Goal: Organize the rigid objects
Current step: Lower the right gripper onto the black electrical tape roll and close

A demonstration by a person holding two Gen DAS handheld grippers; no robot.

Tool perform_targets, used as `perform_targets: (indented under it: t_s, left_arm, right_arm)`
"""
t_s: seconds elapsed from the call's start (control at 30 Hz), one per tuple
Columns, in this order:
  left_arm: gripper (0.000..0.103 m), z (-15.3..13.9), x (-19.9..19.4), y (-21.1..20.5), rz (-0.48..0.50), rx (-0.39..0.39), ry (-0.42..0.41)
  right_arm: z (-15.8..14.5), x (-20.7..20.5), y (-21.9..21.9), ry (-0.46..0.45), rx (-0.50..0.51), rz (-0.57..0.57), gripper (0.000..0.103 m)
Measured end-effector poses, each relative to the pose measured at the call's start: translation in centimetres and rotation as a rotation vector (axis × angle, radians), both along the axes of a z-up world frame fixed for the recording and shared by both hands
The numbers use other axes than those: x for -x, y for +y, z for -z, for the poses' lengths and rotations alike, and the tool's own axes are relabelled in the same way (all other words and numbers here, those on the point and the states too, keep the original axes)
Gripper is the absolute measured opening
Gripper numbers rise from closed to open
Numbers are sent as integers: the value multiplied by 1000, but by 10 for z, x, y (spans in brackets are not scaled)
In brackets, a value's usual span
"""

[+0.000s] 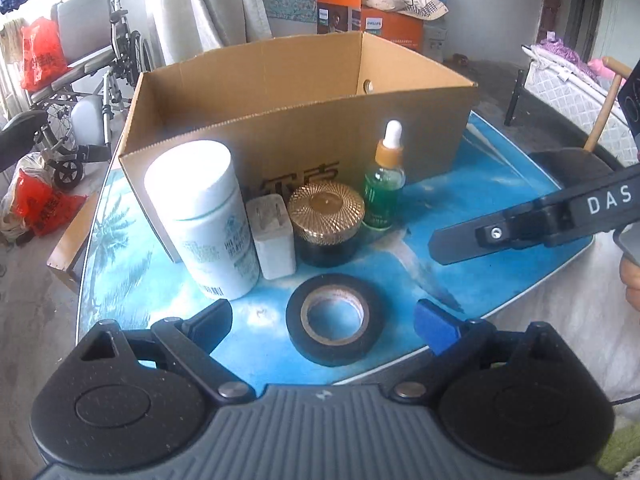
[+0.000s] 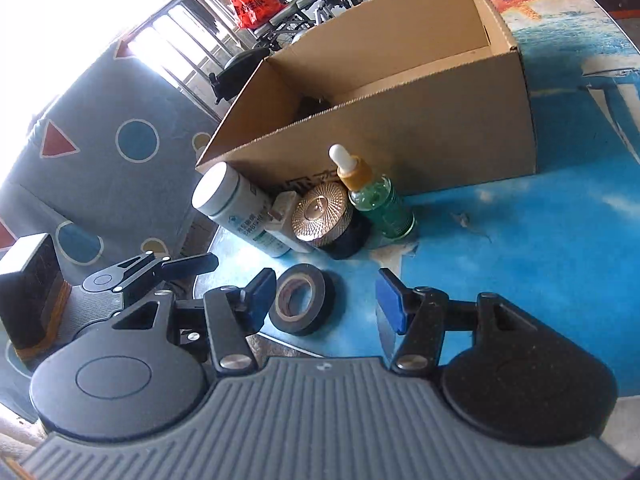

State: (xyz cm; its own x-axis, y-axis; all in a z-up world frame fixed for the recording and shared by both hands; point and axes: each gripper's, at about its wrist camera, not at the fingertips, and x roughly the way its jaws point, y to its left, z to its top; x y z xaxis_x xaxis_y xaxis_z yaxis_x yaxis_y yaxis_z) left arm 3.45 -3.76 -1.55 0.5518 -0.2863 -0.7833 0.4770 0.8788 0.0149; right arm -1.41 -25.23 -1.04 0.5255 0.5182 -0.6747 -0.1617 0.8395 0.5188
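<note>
My left hand-held gripper (image 1: 324, 320) hangs released, jaws wide, over the blue table (image 1: 500, 200); the black tape roll (image 1: 334, 319) lies flat between the fingertips, pads clear of it. Left wrist view, left to right behind the tape: white bottle (image 1: 212, 220) at 11 o'clock, upright; white plug adapter (image 1: 273, 236) touching it; dark jar with gold lid (image 1: 326, 224) at 12; green dropper bottle (image 1: 384, 184) at 1. All stand along the front wall of the open cardboard box (image 1: 320, 128). My right hand-held gripper (image 2: 326, 300) comes in at 3 o'clock, also released, jaws partly apart, nothing gripped; in its own view the tape sits just inside its left finger. Something dark lies in the box's left corner, can't tell what.
</note>
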Motion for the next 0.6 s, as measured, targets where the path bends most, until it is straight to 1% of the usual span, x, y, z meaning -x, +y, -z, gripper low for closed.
perform_targets:
  t_s: [0.07,0.13,0.17,0.2,0.23,0.3,0.37,0.4,0.47,0.6]
  left_arm:
    - [97,10,2,-2,3,-23,15]
    - [96,18,4,-8,8,-44,9]
    - [92,21,4,-10,9,-59,8]
    - [86,23,5,-13,11,-72,4]
    - [83,26,5,-15,15,-85,0]
    - [72,29,5,-19,21,-103,4]
    - [71,29,6,-22,16,-99,4]
    - [70,29,6,-22,18,-91,3]
    - [67,28,6,-22,18,-75,-1]
    - [64,27,4,-27,38,-65,6]
  right_arm:
    - [9,-3,20,-21,60,-3,55]
    - [17,-8,35,-15,84,-18,54]
    - [19,-12,40,-11,86,-27,53]
    - [22,-15,45,-9,92,-36,52]
    - [25,-18,51,-9,108,-46,49]
    - [27,-21,59,-16,132,-61,45]
    - [29,-25,63,-12,141,-74,36]
    - [31,-26,64,-11,143,-79,35]
    - [34,-28,67,-7,156,-85,26]
    - [37,-27,61,-12,162,-70,22]
